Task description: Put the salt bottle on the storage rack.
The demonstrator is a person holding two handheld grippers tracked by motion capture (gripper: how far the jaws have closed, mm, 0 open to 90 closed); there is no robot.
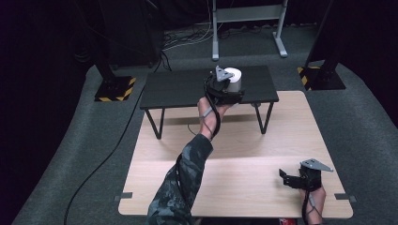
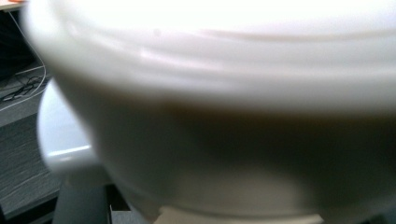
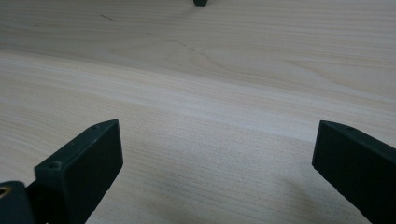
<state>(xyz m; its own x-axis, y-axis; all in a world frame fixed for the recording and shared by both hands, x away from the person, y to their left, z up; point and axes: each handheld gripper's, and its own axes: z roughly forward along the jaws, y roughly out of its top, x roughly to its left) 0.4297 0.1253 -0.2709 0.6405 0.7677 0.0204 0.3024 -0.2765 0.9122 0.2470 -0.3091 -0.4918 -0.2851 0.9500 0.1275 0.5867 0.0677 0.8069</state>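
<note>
A white cup [image 1: 233, 75] stands upright on the right part of a low black shelf [image 1: 178, 86] at the far side of the wooden table [image 1: 244, 150]. My left gripper [image 1: 229, 88] is reached out to it and closed around its near side. In the left gripper view the white cup [image 2: 224, 107] is blurred and very near, with a rounded lug at its left, and it hides the jaws. My right gripper [image 1: 283, 178] rests low over the table's front right, pointing left. Its jaws [image 3: 215, 154] are spread wide over bare wood [image 3: 210, 84].
The black shelf stands on thin angled legs [image 1: 156, 124] over the far half of the table. Beyond it are a grey frame [image 1: 246, 28], floor cables [image 1: 187, 37] and two dark stands with yellow-striped bases [image 1: 115, 89]. A cable [image 1: 101, 159] runs over the carpet at left.
</note>
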